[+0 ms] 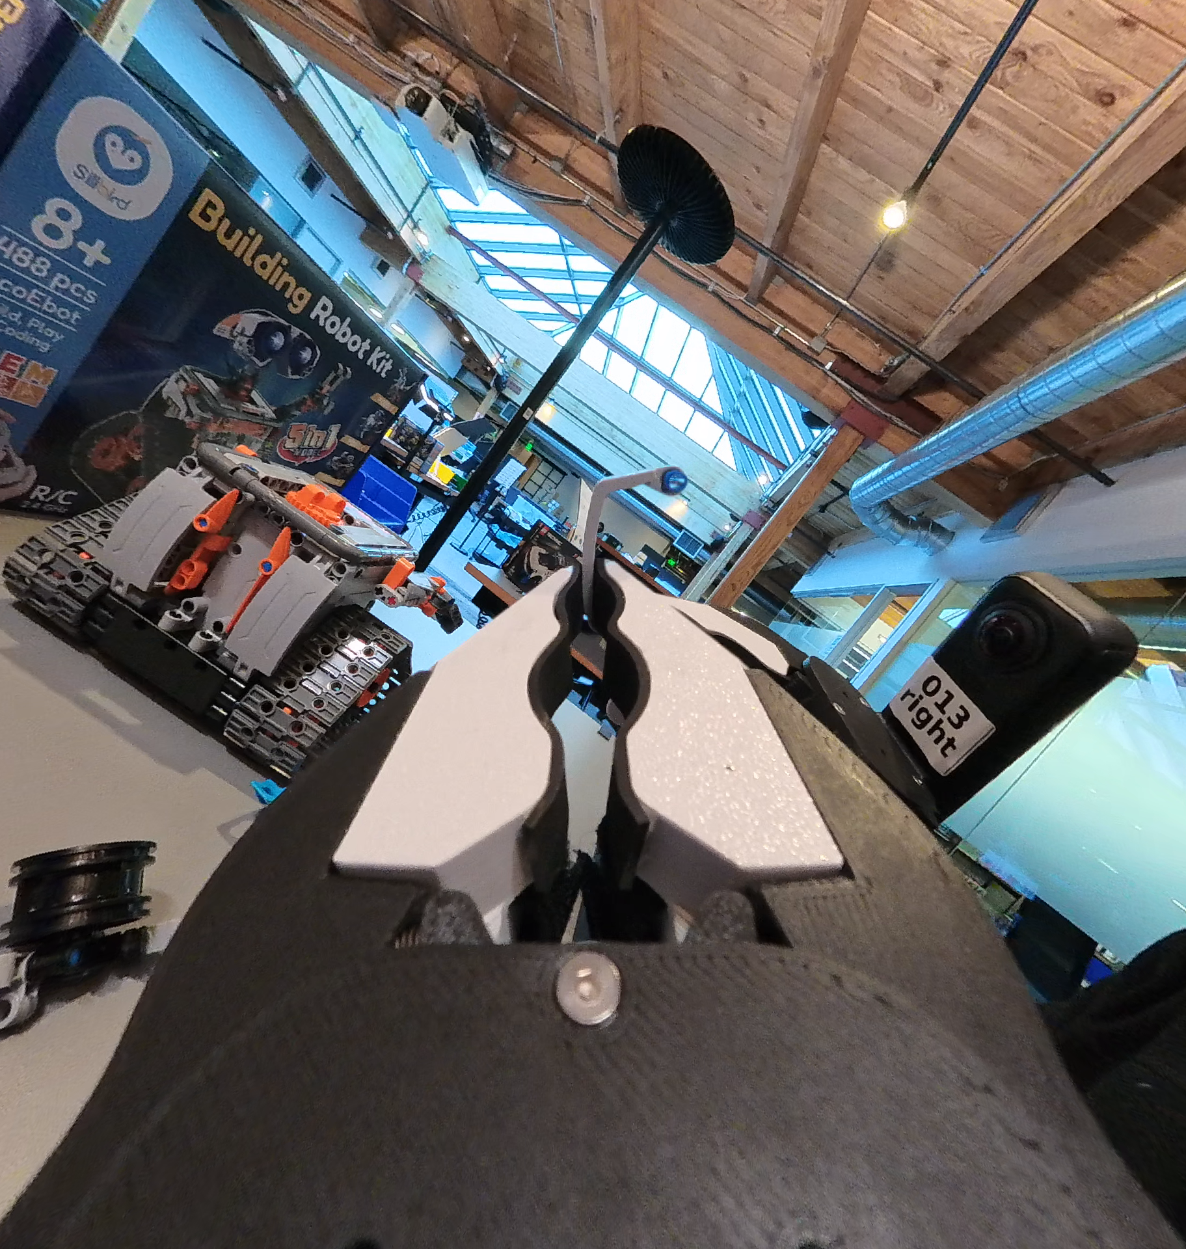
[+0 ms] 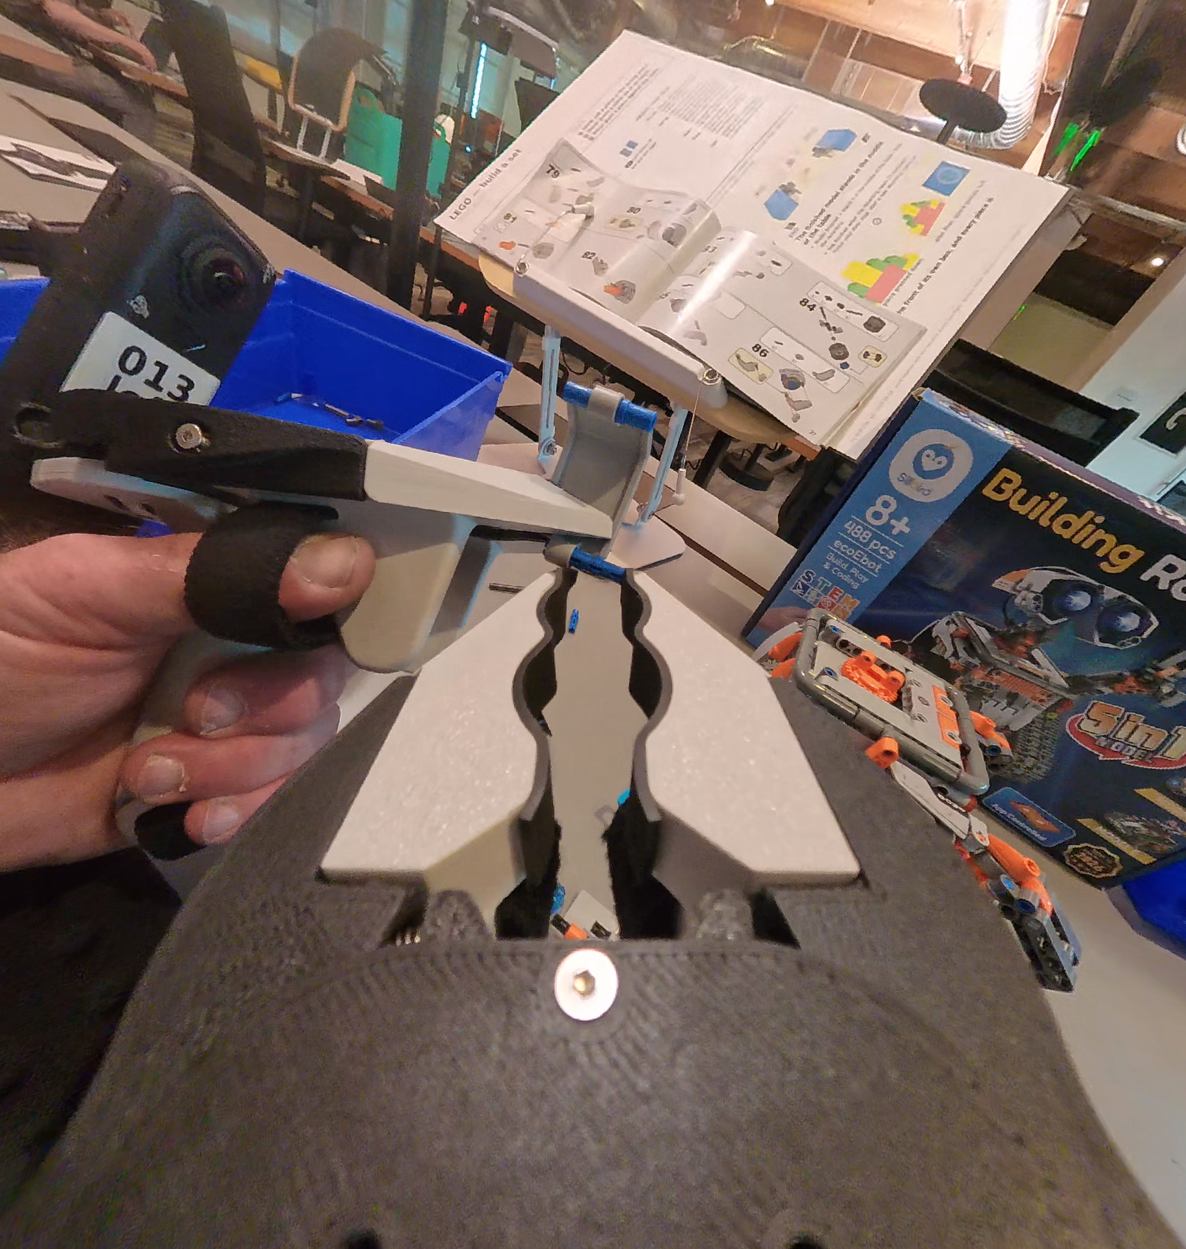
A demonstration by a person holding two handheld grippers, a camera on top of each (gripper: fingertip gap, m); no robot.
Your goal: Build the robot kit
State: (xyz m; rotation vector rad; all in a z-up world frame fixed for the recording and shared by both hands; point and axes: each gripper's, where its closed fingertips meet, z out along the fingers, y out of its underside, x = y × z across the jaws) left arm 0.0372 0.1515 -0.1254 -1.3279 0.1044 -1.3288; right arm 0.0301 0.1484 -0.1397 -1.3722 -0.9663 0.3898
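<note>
Two grippers up close on my feeds, so going big to small: the white table (image 1: 69,730) carries the dark-blue kit box (image 2: 1022,608), standing upright at the back, and in the right wrist view an open instruction booklet (image 2: 745,223) sits tilted on a stand behind it, with a blue bin (image 2: 374,365) off to the left. The half-built tracked robot model (image 1: 198,595) (grey panels, orange bits, black treads) stands just in front of the box. The left gripper (image 1: 586,581) points up and away from the table, jaws pinched together on a small bent grey beam (image 1: 610,513) with a blue pin at its free end. In the right wrist view a hand (image 2: 137,676) wearing black finger sleeves holds that same left gripper in from the left, its tip right over my right gripper (image 2: 593,581). The right gripper's jaws are narrowed on a short blue pin (image 2: 593,564) lying across the tips, and it looks pinched, though I can't see both contact faces clearly. That pin meets the grey piece the left gripper holds. A black wheel rim (image 1: 79,899) lies on the table at lower left of the left view, with a small grey connector (image 1: 2,1000) beside it.
</note>
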